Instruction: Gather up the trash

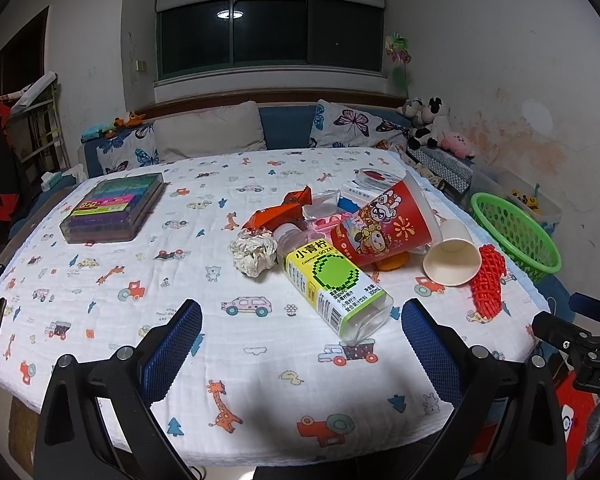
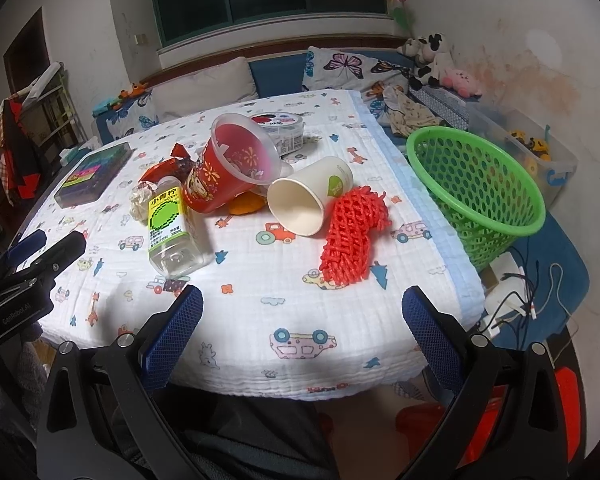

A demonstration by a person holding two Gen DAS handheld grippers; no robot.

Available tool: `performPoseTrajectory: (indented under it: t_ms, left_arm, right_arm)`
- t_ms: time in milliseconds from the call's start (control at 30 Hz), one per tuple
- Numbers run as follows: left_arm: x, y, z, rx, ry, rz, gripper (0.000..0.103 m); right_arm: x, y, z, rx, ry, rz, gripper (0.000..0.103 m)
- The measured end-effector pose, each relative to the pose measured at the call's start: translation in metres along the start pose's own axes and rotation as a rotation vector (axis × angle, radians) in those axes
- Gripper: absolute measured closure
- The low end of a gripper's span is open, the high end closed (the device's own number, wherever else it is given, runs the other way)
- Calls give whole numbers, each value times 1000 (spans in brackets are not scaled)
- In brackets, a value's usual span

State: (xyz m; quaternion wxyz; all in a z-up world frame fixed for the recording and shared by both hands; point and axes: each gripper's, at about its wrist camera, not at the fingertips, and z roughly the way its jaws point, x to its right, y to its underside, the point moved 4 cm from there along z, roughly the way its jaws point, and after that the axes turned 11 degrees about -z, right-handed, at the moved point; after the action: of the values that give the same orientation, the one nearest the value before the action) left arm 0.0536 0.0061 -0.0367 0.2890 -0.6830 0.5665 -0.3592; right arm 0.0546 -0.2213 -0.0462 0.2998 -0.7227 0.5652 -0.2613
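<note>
I see nothing collected yet: the green perforated plastic basket (image 2: 476, 196) at the desk's right edge looks empty. My left gripper (image 1: 300, 344) and right gripper (image 2: 302, 330) hover at the near edge, jaws released and holding nothing. The trash lies mid-desk: a clear plastic bottle with a yellow-green label (image 1: 332, 288), a crumpled paper ball (image 1: 254, 254), a red printed plastic cup (image 2: 228, 172), a white paper cup (image 2: 308, 196) and a red foam net (image 2: 352, 236).
</note>
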Motion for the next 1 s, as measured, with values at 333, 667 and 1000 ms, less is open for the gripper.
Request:
performPoseTrajectory:
  t_ms: [333, 667, 1000]
  left_arm:
    - [1, -2, 8, -8, 0, 3, 6]
    - [3, -5, 20, -33, -3, 13, 6]
    - [6, -12, 32, -46, -3, 43, 6]
  right_arm:
    - [0, -1, 3, -8, 1, -1, 4]
    - [2, -1, 6, -23, -2, 0, 4]
    - [11, -11, 21, -40, 2, -11, 4]
